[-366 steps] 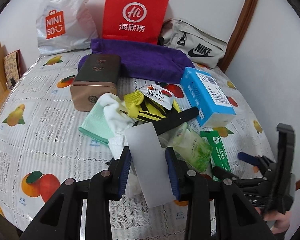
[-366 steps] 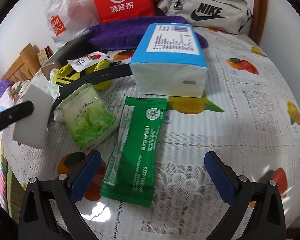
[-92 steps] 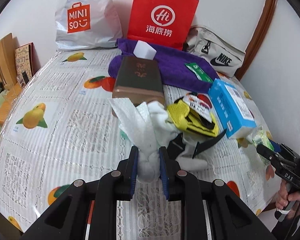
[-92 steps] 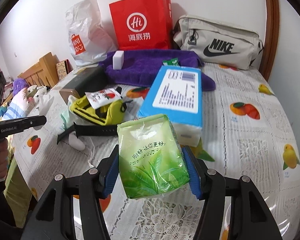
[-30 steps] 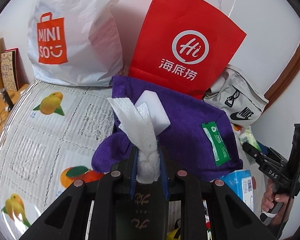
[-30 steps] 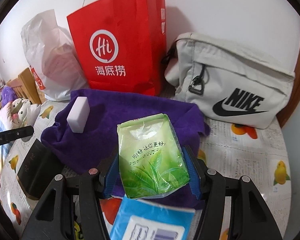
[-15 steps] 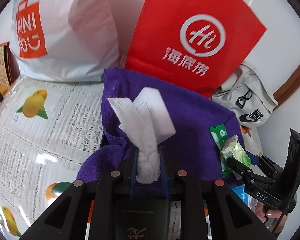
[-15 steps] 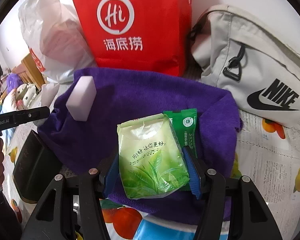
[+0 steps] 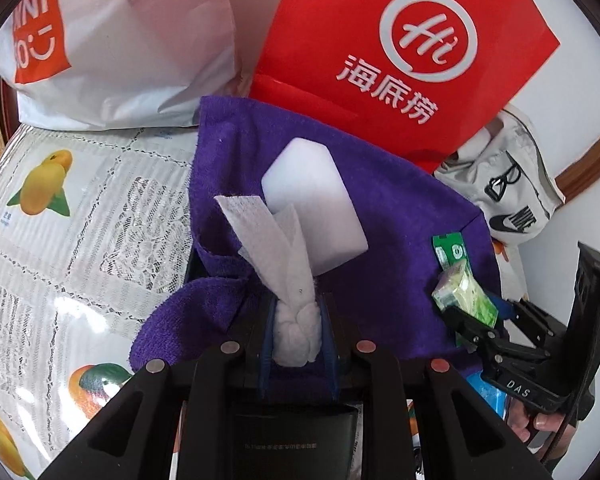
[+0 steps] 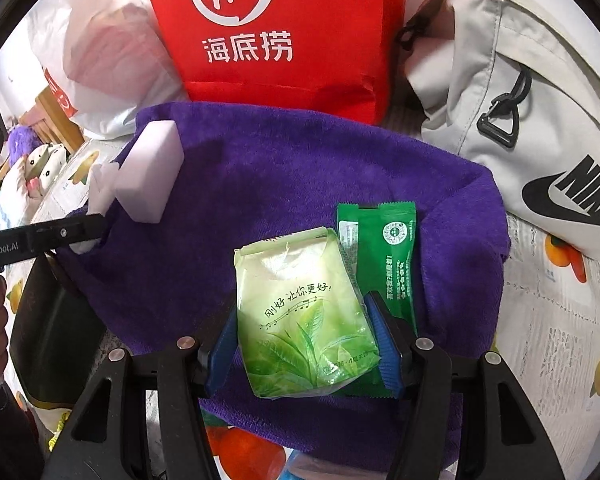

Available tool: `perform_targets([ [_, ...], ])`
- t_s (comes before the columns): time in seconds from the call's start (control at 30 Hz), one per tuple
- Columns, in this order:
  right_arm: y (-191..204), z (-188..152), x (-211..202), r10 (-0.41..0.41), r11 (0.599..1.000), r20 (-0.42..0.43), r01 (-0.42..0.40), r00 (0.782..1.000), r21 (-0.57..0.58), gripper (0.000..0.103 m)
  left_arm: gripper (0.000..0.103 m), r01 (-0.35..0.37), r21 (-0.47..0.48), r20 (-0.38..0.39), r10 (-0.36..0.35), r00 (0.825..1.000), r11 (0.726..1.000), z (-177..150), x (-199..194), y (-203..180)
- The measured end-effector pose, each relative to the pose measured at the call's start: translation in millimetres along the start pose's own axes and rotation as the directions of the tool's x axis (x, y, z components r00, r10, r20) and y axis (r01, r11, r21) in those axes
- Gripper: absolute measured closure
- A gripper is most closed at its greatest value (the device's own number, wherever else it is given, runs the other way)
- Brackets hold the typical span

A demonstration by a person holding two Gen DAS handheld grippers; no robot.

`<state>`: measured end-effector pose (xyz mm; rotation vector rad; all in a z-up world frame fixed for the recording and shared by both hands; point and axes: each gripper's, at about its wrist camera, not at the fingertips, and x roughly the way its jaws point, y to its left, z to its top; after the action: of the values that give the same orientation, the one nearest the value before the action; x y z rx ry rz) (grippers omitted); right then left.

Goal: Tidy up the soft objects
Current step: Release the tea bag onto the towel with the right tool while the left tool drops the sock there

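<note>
My left gripper (image 9: 297,312) is shut on a bunched white cloth (image 9: 276,248), low over the near edge of the purple towel (image 9: 400,240). A white sponge block (image 9: 316,200) lies on the towel just behind the cloth. My right gripper (image 10: 302,320) is shut on a green tissue pack (image 10: 300,304), close over the towel (image 10: 280,184) and partly covering a green sachet (image 10: 396,248) that lies there. The right wrist view shows the sponge (image 10: 152,176) at the towel's left, with the left gripper's finger (image 10: 60,234) and cloth (image 10: 100,184) beside it.
A red paper bag (image 9: 380,60) and a white plastic bag (image 9: 120,40) stand behind the towel against the wall. A grey Nike bag (image 10: 520,100) lies to the right. A dark box (image 10: 56,340) sits near left of the towel, and a blue tissue box (image 9: 484,392) near right.
Both grippers have come forward and down onto the purple towel with their loads still held. The green pack now overlaps the green sachet, and the cloth sits closer to the sponge.
</note>
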<state>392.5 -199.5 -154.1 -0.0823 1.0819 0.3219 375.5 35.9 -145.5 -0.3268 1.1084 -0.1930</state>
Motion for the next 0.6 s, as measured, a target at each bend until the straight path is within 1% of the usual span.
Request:
perform_targets([
  [0.07, 1, 1, 2, -0.005, 1.0, -0.004, 0.005, 1.0, -0.001, 0.04, 0.08, 0.003, 0.003, -0.008, -0.002, 1.0, 1.0, 1, 2, -1],
  [0.1, 2, 1, 2, -0.013, 1.0, -0.005, 0.013, 1.0, 0.001, 0.036, 0.077, 0.007, -0.001, -0.016, -0.007, 1.0, 1.0, 1, 2, -1],
  [0.17, 2, 1, 0, -0.013, 1.0, 0.008, 0.013, 1.0, 0.002, 0.033, 0.068, 0.013, 0.002, -0.017, -0.013, 1.0, 1.0, 0, 1, -1],
  [0.23, 1, -1, -6, -0.004, 1.0, 0.021, 0.004, 1.0, 0.008, 0.03, 0.054, 0.008, 0.002, -0.011, -0.008, 1.0, 1.0, -1, -4, -1],
  [0.37, 0, -9, -26, -0.006, 1.0, 0.068, 0.004, 0.998, 0.023, 0.029, 0.05, -0.005, 0.005, 0.005, 0.005, 1.0, 1.0, -4, -17, 1],
  [0.5, 0, -25, -53, -0.02, 0.999, 0.135, 0.016, 0.991, 0.033, 0.029, 0.049, -0.021, 0.0, 0.027, 0.021, 0.999, 1.0, -11, -33, 1],
  [0.6, 4, -39, -73, -0.013, 0.999, 0.173, 0.006, 0.985, 0.041, 0.029, 0.05, -0.035, 0.007, 0.086, 0.034, 0.996, 0.999, -21, -53, 1],
])
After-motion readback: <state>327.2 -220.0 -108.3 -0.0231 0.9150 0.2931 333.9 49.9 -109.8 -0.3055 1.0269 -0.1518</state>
